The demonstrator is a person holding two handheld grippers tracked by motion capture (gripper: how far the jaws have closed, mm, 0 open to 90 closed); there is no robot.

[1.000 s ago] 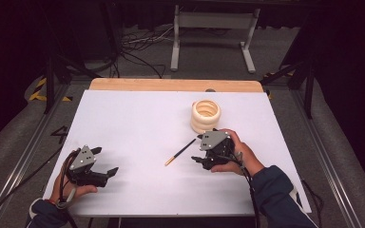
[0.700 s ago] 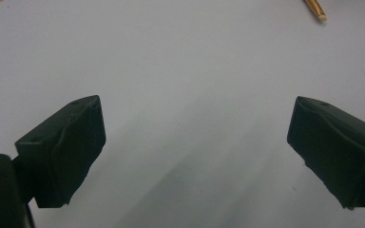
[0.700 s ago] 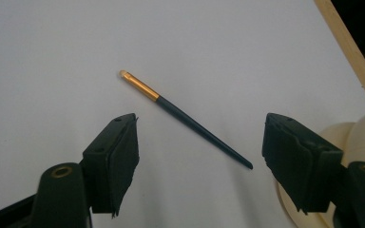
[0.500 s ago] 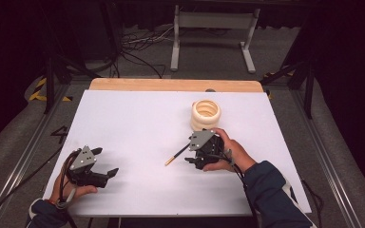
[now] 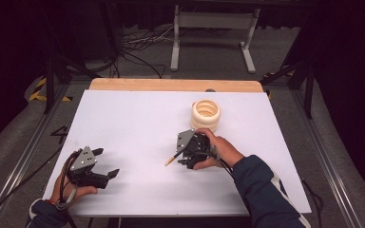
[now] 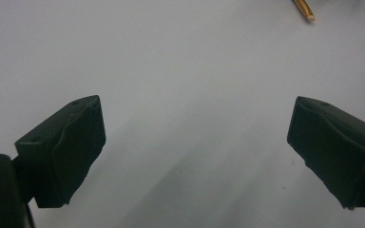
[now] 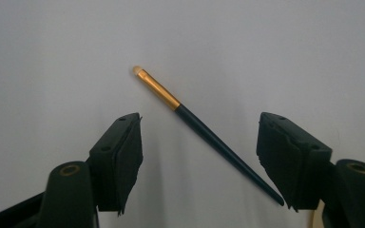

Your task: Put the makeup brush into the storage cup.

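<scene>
Your right gripper sits low over the white table top, just in front of the cream ribbed ring-stacked holder; its jaws have just been closing, yet they stand apart, with a clear gap on each side of the thing between them; the pads press on nothing. That thing is a slim make-up brush with a dark blue handle, a gold metal collar and a small pale tip; it lies flat on the table, slanted across the gap in the right gripper view, its pale tip pointing away from the gripper and its thin tail end just beside the right-hand jaw; whether that end touches the pad, you cannot tell. In the high view the gold end of the brush pokes out to the left of your right gripper, while the rest is hidden beneath the gripper.

Your left gripper rests near the front left corner of the table, well apart from the brush; its jaws are spread wide with only bare white surface between them, holding nothing; in the left gripper view the brush's pale tip shows far off at the top edge.

The holder stands upright toward the back of the table, near your right hand but not touching the gripper as far as the high view shows.
</scene>
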